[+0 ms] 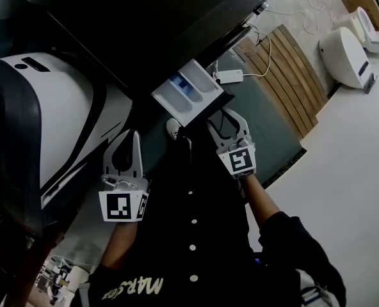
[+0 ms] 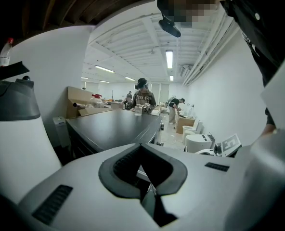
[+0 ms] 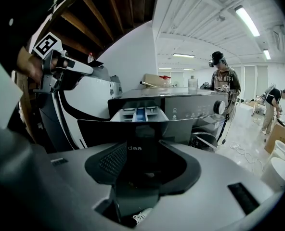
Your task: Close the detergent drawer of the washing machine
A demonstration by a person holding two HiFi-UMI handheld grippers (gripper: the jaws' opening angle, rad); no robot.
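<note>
The black washing machine has its detergent drawer pulled out, its white and blue compartments showing. In the right gripper view the drawer tray sits behind its dark front panel. My right gripper stands open right at that panel's front, its jaws wide, and the right gripper shows the panel filling the gap. My left gripper hangs to the left of the drawer and below it, apart from it. The left gripper has its tips touching, with nothing between them.
A large white curved appliance stands close on the left. A slatted wooden board, a white adapter with cables and white toilets lie on the floor to the right. People stand beyond the machine.
</note>
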